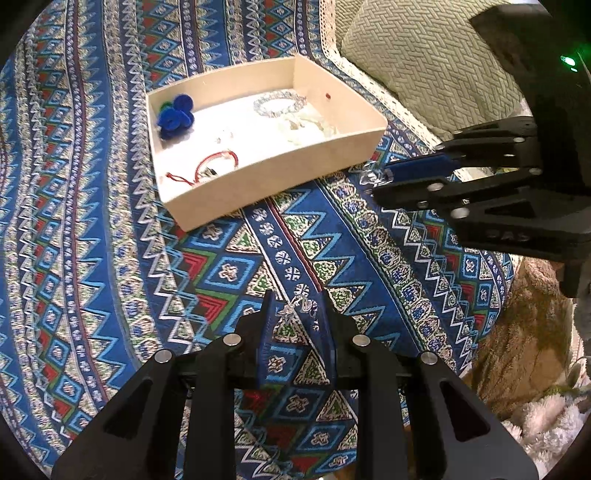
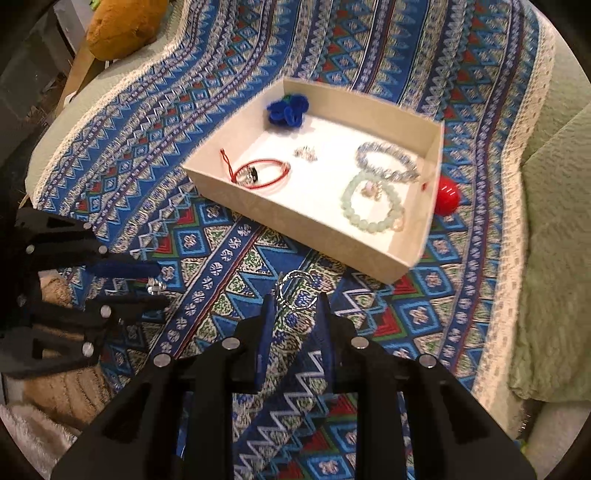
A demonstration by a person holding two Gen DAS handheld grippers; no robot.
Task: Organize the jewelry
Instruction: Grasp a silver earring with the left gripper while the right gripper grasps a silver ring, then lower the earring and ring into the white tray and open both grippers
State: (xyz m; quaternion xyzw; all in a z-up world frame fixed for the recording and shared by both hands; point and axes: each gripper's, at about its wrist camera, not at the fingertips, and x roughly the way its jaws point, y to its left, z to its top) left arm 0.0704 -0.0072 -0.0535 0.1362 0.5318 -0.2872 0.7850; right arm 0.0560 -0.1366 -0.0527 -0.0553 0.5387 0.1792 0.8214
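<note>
A beige open box sits on the patterned cloth. It holds a blue felt flower, a red cord bracelet, a clear bead bracelet, a pale green bead bracelet and small earrings. My left gripper has its jaws a little apart around a small silver earring. My right gripper has its jaws apart around a thin silver chain ring.
A red ball lies against the box's right wall. The blue patterned cloth covers a green cushioned seat. A brown plush toy sits at the back left, and fluffy fabric lies beside the cloth's edge.
</note>
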